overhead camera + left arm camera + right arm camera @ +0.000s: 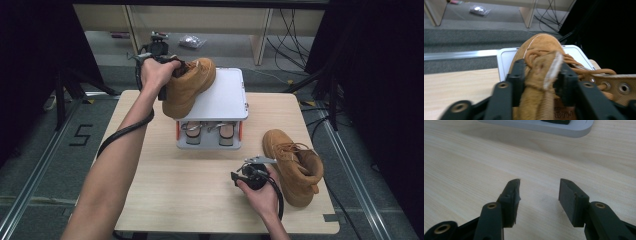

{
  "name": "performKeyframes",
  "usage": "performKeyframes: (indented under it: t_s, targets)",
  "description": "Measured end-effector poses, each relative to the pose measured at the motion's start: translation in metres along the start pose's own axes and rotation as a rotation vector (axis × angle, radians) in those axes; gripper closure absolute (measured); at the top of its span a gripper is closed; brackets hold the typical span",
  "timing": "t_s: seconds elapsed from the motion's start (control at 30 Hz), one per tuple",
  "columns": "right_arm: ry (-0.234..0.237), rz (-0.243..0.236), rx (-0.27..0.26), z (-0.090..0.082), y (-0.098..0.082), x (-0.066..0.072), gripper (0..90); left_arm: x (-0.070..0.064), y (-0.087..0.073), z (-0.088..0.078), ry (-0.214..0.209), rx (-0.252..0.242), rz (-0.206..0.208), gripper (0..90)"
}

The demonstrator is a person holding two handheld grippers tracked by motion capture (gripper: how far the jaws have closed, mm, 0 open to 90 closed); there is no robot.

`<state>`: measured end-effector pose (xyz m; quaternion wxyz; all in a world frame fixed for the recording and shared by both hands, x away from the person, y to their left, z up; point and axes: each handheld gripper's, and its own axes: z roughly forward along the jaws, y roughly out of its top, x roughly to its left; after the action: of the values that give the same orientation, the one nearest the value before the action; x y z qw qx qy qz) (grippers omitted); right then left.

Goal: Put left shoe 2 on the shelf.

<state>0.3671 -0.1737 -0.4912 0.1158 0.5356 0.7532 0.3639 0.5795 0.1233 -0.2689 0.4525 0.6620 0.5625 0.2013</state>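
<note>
Boot (187,86) sits tilted on the grey rack (222,95) in the high view, heel overhanging beside the left gripper (170,65); a second boot (295,162) lies just right of the right gripper (240,177), so two boots and two sandals (210,132) under the rack top. In the left gripper view the jaws flank the boot's tongue (544,72), whether pinching I cannot tell; released, it could tip off. In the right gripper view the right gripper (539,195) is spread, empty, over the table (461,170).

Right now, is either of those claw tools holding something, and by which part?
The left gripper has the tongue of the tan boot between its jaws, though whether it still pinches it cannot be told. The right gripper holds nothing.
</note>
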Motion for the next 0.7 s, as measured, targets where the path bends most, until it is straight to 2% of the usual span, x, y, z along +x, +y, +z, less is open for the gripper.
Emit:
performKeyframes:
  t_s: [0.07,0.1,0.2,0.23,0.3,0.37,0.47,0.57,0.6,0.63,0.7]
  targets:
    - [-0.011,0.003,0.013,-0.001,0.000,0.001,51.3,-0.001,0.001,-0.001,-0.005,-0.020,0.002,54.6]
    - [-0.009,-0.016,0.001,0.000,0.000,0.000,51.2,-0.002,0.001,-0.002,-0.004,-0.028,0.013,52.2]
    - [-0.006,-0.006,-0.005,-0.001,-0.001,0.000,51.0,-0.006,0.004,-0.010,-0.008,-0.062,0.028,48.0]
    - [-0.003,-0.012,0.005,-0.002,0.000,-0.001,50.9,-0.007,0.005,-0.014,-0.014,-0.074,0.034,47.7]
    - [-0.012,0.008,0.010,-0.002,0.000,-0.001,50.8,-0.008,0.007,-0.022,-0.019,-0.099,0.040,47.2]
    - [-0.003,-0.003,0.007,-0.003,0.000,-0.002,50.8,-0.007,0.008,-0.030,-0.027,-0.123,0.039,48.0]
    - [-0.007,-0.024,-0.003,-0.002,-0.001,-0.004,50.7,-0.006,0.008,-0.047,-0.064,-0.172,0.024,51.7]
    - [-0.005,0.009,0.002,-0.002,-0.001,-0.002,50.7,-0.001,0.009,-0.063,-0.068,-0.204,0.029,55.7]
    - [-0.011,-0.009,0.007,-0.003,-0.001,-0.002,50.7,0.003,0.008,-0.070,-0.060,-0.203,0.036,60.5]
    - [-0.011,0.017,0.004,-0.003,-0.001,0.000,50.7,0.006,0.007,-0.074,-0.053,-0.200,0.036,66.7]
    - [-0.006,-0.016,-0.009,-0.003,-0.001,-0.002,50.7,0.014,0.001,-0.082,-0.030,-0.197,0.049,78.6]
